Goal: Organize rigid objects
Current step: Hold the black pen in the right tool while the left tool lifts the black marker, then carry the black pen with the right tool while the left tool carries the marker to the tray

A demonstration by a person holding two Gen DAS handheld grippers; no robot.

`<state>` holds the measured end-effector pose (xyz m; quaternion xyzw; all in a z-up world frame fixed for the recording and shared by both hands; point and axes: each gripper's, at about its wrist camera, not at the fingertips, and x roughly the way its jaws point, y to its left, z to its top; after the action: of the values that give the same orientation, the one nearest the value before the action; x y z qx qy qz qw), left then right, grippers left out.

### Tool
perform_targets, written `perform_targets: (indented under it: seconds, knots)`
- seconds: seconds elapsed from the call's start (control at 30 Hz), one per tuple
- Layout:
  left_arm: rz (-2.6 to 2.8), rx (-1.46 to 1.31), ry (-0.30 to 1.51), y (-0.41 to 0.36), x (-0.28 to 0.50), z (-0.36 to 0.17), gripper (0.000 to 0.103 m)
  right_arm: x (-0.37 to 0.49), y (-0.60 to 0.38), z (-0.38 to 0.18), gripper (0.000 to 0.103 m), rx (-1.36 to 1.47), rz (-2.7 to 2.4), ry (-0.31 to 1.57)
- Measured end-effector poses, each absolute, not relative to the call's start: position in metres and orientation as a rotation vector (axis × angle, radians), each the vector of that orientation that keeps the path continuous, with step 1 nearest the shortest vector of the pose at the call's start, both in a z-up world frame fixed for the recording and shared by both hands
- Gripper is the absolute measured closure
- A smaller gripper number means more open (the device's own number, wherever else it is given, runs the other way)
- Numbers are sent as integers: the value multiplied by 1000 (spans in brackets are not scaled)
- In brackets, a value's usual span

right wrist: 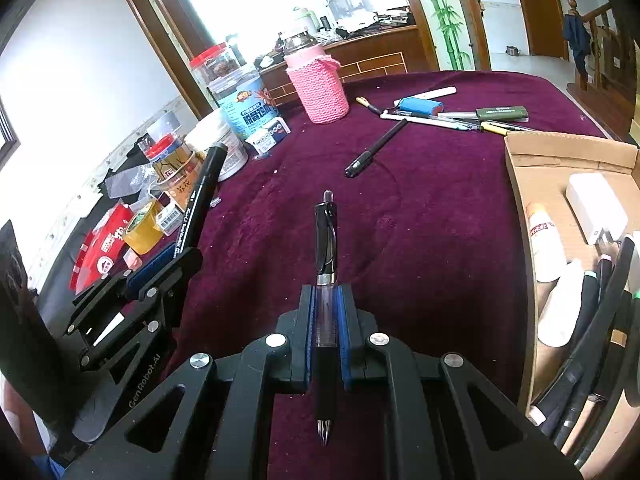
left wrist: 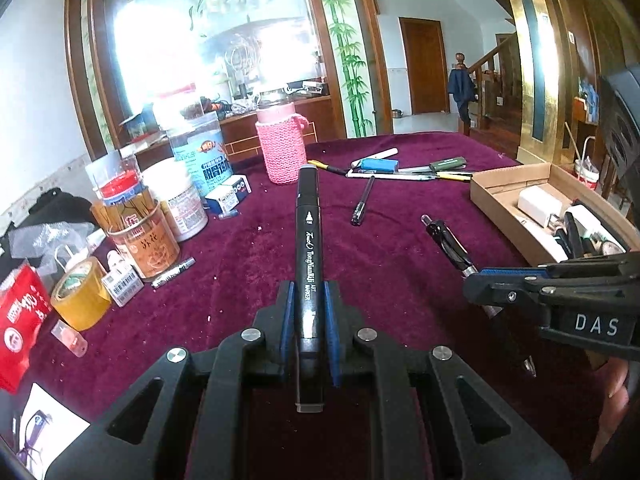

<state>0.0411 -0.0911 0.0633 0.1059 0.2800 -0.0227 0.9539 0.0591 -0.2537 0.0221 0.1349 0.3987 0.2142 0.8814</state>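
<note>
1. Art marker (left wrist: 307,256), black with white lettering, is clamped lengthwise between the blue pads of the left gripper (left wrist: 307,304), its jaws closed tight on the barrel, raised above the maroon tablecloth (left wrist: 248,280).
2. Retractable pen (right wrist: 326,264), black with a clear grip, sits pinched the same way in the right gripper (right wrist: 326,312), tip pointing back toward the camera.
3. At right, a cardboard box (right wrist: 520,208) holds a white charger (right wrist: 596,204), a white tube (right wrist: 544,244) and a row of dark pens (right wrist: 588,344).
4. Farther back on the cloth lie a loose black pen (right wrist: 376,148) and a scatter of pens (right wrist: 440,120) near a pink knitted bottle cover (right wrist: 320,88).
5. Jars and tins (left wrist: 160,216), a yellow tape roll (left wrist: 80,298) and a red packet (left wrist: 20,320) crowd the left edge.
</note>
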Motion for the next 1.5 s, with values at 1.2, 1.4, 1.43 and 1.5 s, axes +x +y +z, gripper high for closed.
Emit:
perform_targets:
  seconds: [1.2,1.4,1.43,1.5]
  knots:
    - [-55,215,545,-93,31,68,91,55,-263,27,94,316,415,806]
    - [-102,195,517,-98,23,77,91,54,-278,39,94,346,368,759]
    - [-112,188,516,-98,22,78,91,52,-282,42,94,353,361,748]
    - [-133,175,518,-101,20,81,91,48,-291,51,94,366,345,721]
